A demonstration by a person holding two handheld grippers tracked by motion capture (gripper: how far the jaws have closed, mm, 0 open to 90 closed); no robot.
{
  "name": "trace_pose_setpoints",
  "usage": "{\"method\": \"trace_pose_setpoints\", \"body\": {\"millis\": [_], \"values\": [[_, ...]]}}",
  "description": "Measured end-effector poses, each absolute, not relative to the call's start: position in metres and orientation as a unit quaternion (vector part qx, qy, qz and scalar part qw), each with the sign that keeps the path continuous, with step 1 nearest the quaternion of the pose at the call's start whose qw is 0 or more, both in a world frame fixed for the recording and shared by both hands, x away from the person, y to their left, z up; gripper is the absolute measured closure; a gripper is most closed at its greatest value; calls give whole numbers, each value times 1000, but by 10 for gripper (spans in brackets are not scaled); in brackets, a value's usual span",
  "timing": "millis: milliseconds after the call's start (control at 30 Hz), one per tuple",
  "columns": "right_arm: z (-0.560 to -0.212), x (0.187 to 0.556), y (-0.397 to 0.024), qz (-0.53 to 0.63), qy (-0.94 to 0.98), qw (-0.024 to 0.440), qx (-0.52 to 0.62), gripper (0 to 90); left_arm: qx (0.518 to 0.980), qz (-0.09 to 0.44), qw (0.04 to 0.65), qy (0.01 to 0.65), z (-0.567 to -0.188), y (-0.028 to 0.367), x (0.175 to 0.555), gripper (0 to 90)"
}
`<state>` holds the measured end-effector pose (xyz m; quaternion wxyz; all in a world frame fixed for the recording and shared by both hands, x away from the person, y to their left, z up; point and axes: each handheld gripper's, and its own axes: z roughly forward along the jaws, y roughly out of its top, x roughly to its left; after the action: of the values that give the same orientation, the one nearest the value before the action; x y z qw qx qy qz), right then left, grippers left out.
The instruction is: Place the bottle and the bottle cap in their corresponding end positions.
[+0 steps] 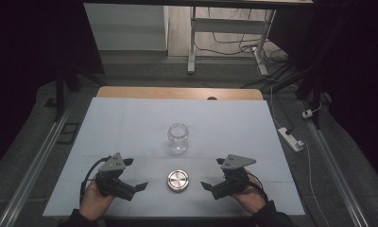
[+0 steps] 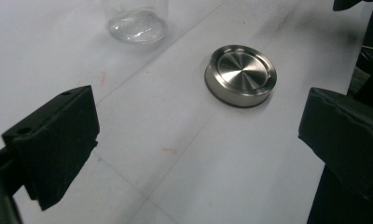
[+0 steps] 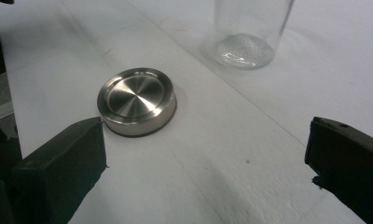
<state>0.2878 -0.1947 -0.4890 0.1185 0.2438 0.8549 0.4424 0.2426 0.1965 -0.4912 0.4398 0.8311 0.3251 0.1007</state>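
An empty clear glass jar (image 1: 178, 138) stands upright, without a lid, at the middle of the white table (image 1: 125, 123). A round brushed-steel lid (image 1: 178, 180) lies flat just nearer to me. My left gripper (image 1: 135, 174) rests to the left of the lid, open and empty. My right gripper (image 1: 212, 173) mirrors it to the right of the lid, also open and empty. In the left gripper view the lid (image 2: 240, 74) lies ahead, beyond the wide jaws, with the jar's base (image 2: 137, 23) farther off. The right gripper view has the lid (image 3: 137, 100) near its left jaw and the jar (image 3: 250, 32) behind.
A strip of bare wood (image 1: 177, 92) runs along the table's far edge. On the floor to the right lie a white power strip (image 1: 291, 138) and cables. A white desk frame (image 1: 229, 28) stands beyond the table. Metal rails (image 1: 36, 163) run beside the table.
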Motion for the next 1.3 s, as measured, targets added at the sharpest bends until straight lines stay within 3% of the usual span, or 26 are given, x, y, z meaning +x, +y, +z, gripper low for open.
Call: {"method": "trace_pose_setpoints", "body": {"millis": [1300], "values": [[-489, 266, -280, 414, 826, 174, 340, 0, 781, 128, 436, 429, -511, 272, 186, 0]]}}
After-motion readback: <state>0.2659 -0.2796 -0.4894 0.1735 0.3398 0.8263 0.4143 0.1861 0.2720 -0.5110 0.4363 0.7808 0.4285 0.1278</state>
